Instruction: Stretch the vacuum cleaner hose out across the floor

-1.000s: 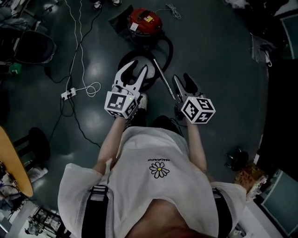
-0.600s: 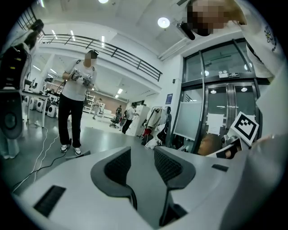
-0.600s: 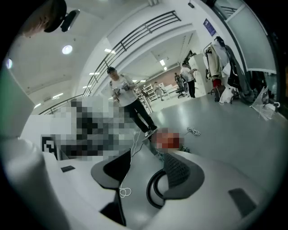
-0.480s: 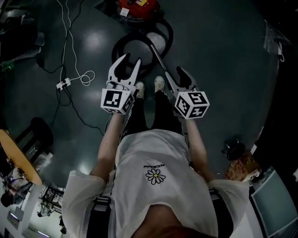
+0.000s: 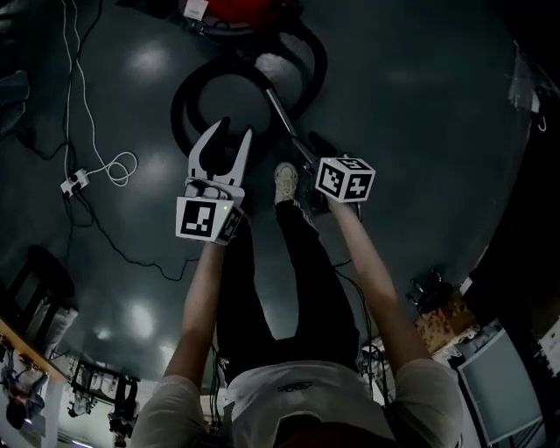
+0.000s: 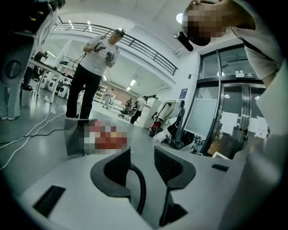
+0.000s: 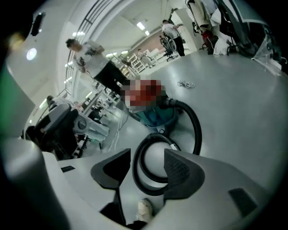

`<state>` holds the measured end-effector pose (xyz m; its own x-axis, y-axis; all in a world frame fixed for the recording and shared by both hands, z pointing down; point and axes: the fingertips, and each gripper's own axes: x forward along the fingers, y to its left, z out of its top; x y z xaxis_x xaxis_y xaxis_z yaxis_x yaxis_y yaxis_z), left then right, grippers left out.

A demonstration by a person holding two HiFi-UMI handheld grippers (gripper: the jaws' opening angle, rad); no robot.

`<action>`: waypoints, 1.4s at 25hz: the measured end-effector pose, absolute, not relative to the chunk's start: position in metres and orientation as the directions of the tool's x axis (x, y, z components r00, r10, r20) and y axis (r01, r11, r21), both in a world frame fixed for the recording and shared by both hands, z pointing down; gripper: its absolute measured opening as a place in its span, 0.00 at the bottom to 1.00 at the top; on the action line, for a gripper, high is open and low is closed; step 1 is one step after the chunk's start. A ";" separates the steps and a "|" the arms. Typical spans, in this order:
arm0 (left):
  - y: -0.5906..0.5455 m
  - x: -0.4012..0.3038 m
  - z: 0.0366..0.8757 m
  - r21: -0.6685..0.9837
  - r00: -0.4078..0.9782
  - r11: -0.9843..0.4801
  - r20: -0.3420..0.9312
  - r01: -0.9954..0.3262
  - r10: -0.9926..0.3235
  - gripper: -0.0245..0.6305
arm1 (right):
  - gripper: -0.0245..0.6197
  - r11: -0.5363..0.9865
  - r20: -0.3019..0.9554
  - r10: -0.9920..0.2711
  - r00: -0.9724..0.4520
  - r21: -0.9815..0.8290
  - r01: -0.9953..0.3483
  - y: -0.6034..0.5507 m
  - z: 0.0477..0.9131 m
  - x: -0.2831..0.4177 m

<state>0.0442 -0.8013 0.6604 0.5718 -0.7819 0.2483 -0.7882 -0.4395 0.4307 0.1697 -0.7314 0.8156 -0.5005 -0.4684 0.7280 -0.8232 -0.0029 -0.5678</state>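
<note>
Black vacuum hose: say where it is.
Head view, upper centre: the black hose lies coiled on the floor between the red vacuum cleaner and the white shoe.

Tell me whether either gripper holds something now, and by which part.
Nothing is held. The left gripper and the right gripper both have open, empty jaws; the hose lies coiled on the floor.

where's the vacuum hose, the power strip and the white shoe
vacuum hose (image 5: pixel 182 107), head view, left arc of its black coil
power strip (image 5: pixel 71 183), head view, middle of its white body
white shoe (image 5: pixel 285 182), head view, top of the shoe
</note>
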 end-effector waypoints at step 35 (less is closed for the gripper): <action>-0.737 -0.010 1.014 0.441 0.581 -0.393 0.473 -0.807 -0.662 0.27 | 0.33 0.428 0.975 -0.116 -0.189 -0.122 -0.895 -0.706 1.199 0.201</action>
